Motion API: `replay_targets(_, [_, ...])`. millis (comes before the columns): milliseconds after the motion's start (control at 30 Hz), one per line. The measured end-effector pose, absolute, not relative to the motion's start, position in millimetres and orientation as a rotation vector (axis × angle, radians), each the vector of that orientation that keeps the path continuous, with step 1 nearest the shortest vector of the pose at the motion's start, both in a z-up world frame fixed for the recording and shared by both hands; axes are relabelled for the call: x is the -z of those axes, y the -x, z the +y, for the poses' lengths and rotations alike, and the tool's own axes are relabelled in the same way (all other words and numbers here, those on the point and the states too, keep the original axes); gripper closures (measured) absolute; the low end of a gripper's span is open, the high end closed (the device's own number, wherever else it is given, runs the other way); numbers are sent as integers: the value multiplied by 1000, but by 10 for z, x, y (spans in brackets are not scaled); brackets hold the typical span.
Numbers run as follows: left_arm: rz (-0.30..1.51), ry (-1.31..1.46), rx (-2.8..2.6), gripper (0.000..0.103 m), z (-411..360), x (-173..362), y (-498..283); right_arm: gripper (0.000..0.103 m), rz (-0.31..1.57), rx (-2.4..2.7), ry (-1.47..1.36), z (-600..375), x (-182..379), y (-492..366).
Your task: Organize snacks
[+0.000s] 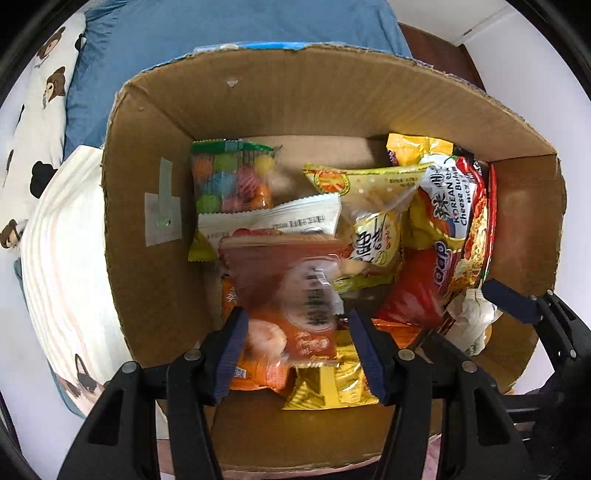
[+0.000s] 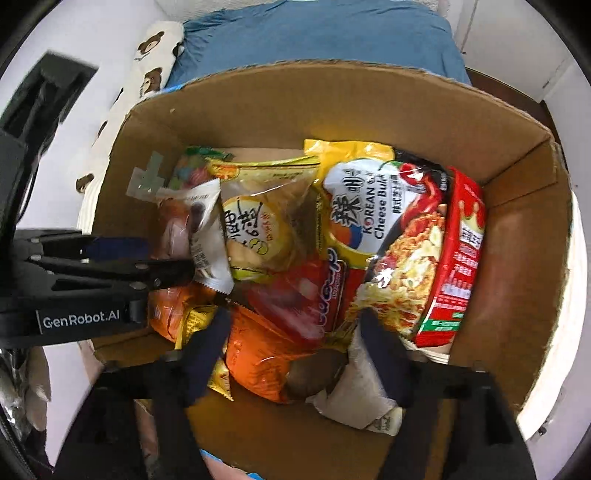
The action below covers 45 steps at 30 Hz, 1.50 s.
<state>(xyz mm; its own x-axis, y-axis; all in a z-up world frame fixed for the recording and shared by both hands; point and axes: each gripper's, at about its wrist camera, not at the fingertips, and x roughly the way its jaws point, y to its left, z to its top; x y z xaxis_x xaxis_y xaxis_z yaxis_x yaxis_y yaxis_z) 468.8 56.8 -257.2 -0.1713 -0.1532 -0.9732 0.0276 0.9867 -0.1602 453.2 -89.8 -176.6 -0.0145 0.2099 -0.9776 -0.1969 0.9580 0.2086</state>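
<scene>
Snacks heaped in one cardboard box (image 1: 155, 266): one gumball bag (image 1: 231, 177) upper left, one "KOREAN Cheese" noodle pack (image 2: 384, 236), one red carton (image 2: 458, 266). Box on bedding, blue sheet (image 1: 229, 22) behind. Left gripper (image 1: 295, 332) wide around an orange snack packet (image 1: 291, 295), grip unclear; right gripper (image 2: 291, 332) wide open. "GenRobot.AI" readable lower left.

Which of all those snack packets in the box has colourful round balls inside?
The clear bag with the green top, at the far left corner of the cardboard box. You can see pink, green, blue and orange balls through it; the other packets are printed wrappers.
</scene>
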Motion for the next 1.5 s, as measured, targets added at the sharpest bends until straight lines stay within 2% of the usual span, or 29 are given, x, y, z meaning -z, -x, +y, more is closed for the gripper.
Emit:
replay_targets(100, [1719,86,164,24,565,2518,-4645,17,1547,-299,-7,-954,1720,-4523])
replay_targets(133, [1709,87,162,19,560,2494,-4627,10,1548,-293,-9,-970,1711,-4520])
replay_targets(267, [1688,70,142,10,546,2414,-4550,7,1547,-258,5,-1057,1670,-4487])
replay_targets(600, [1630,62,140,9,452,2202,-4229,4,1517,-180,-34,-1329,1644,-4339])
replay_targets(767, [1532,92,130,9,465,2001,-4057,4,1435,-149,-38,-1454,1497,-4147])
replay_targets(1100, [1259,63,98,9,453,1411,-3615,4,1185,-97,8,-1420,868,-3531])
replay_targets(1500, [979,70,47,9,468,602,-2545,3,963,-103,-23,-1453,24,-2521])
